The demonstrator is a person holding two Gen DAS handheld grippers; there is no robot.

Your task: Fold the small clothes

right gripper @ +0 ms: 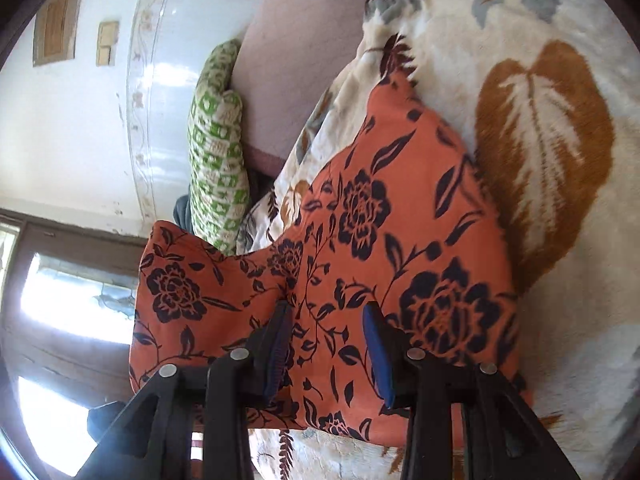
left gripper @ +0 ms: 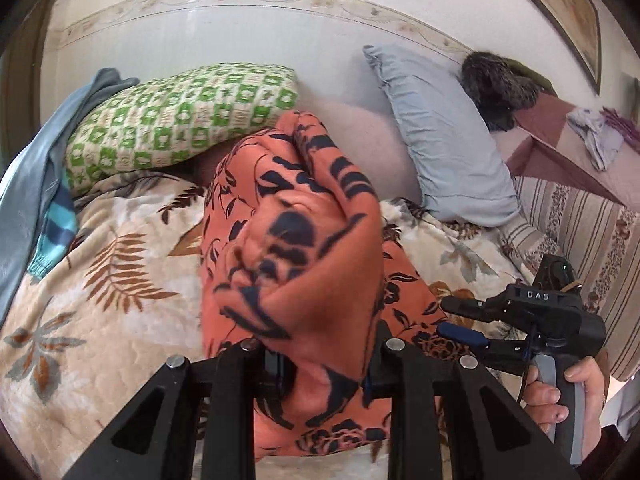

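Orange cloth w/ dark navy flower print is the task item: bunched and lifted over the bed, filling centre of left wrist view.

Left claw: fingers close together, cloth wadded between them and bulging up over the tips. Reads as clamped on the garment.

Right claw: blue pads set a moderate way apart, roughly half open. A flat stretch of the same cloth lies between and behind the fingers; can't tell if the pads press it or only straddle it. In left wrist view the right claw sits at the cloth's right edge, prongs apart, person's hand round the grey handle.

Right wrist view: garment spread fairly flat, one corner raised at lower left, far end lying on the bed cover.

Surroundings: cream fleece blanket w/ brown and grey leaf pattern covers the bed. Green-and-cream checked pillow behind the cloth, pale blue pillow to its right against the wall. Grey-blue garment and a striped teal piece at the far left edge.
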